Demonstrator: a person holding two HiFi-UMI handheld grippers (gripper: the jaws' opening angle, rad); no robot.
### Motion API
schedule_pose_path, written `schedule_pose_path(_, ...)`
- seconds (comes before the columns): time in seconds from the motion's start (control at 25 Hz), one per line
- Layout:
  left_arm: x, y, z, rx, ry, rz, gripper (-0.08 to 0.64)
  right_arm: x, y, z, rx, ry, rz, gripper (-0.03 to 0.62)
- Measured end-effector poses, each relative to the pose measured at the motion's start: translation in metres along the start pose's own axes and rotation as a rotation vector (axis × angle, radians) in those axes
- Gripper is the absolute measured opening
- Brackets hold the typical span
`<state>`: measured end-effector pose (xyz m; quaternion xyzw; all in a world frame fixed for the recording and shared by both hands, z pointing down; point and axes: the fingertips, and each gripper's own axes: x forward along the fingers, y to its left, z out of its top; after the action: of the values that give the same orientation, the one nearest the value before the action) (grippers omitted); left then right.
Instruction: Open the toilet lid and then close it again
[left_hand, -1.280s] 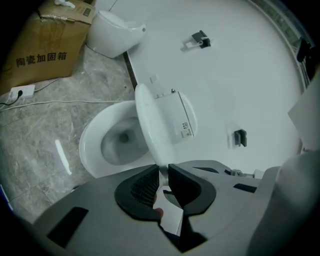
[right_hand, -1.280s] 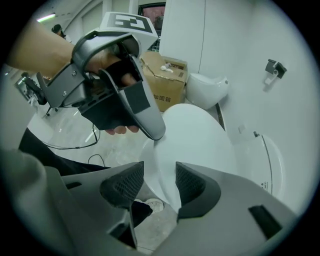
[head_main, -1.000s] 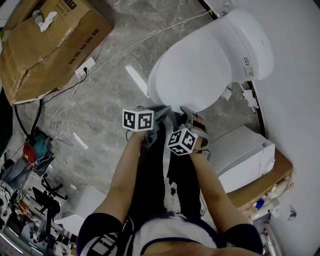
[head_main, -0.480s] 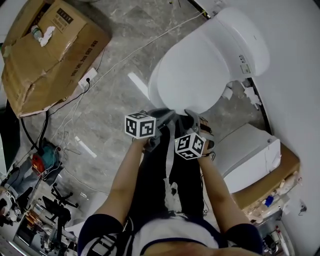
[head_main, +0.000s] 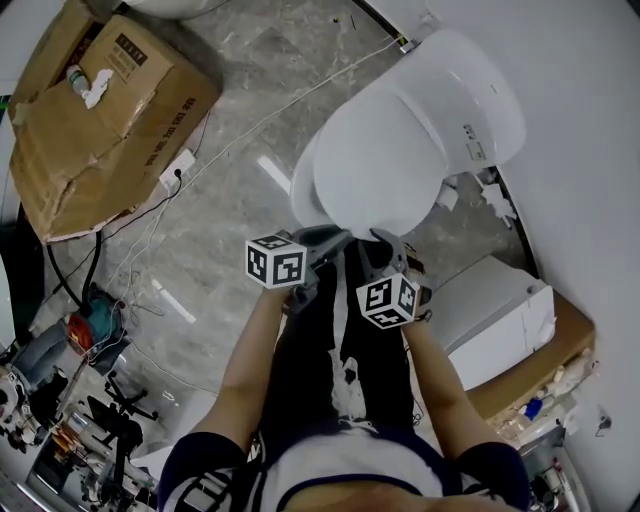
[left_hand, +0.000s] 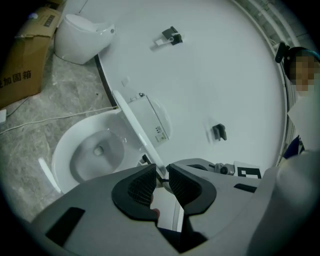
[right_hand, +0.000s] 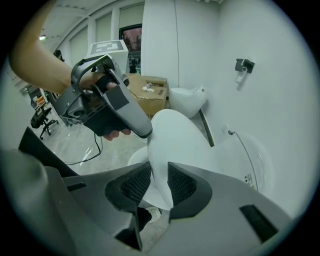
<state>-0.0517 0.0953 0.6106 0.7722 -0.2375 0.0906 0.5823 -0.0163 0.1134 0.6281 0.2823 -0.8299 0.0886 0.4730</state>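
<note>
Lid (head_main: 385, 165) is tilting up off the bowl (left_hand: 95, 150), where a second ago it was lying flat, so the opening half is well under way. I am gripping its front rim with both tools. The right tool (right_hand: 159, 185) is pinching it between its pads, and the left tool (left_hand: 160, 182) is easing wider with the rim between its pads. A box (head_main: 110, 110) and a cable (head_main: 250, 110) are lying on the floor, well clear of the swing.

A workshop-like test room: bare toilet (head_main: 400, 150), cardboard boxes (head_main: 100, 120), floor power strip (head_main: 178, 166).
</note>
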Motion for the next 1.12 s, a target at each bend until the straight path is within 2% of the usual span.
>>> schedule_pose_path(0.4, 0.012, -0.035, 0.023, 0.033, -0.007, 0.027, 0.072, -0.024, -0.035, 0.007, 0.087, -0.041, 0.038, 0.101)
schedule_pose_path(0.68, 0.018, -0.049, 0.028, 0.075, 0.066, 0.125, 0.072, -0.031, -0.049, 0.006, 0.15, -0.009, 0.114, 0.101)
schedule_pose_path(0.96, 0.026, -0.062, 0.032, 0.118, 0.113, 0.221, 0.072, -0.036, -0.058, 0.008, 0.152, 0.009, 0.16, 0.101)
schedule_pose_path(1.12, 0.037, -0.07, 0.035, 0.104, 0.108, 0.228, 0.072, -0.041, -0.067, 0.008, 0.165, 0.005, 0.181, 0.103)
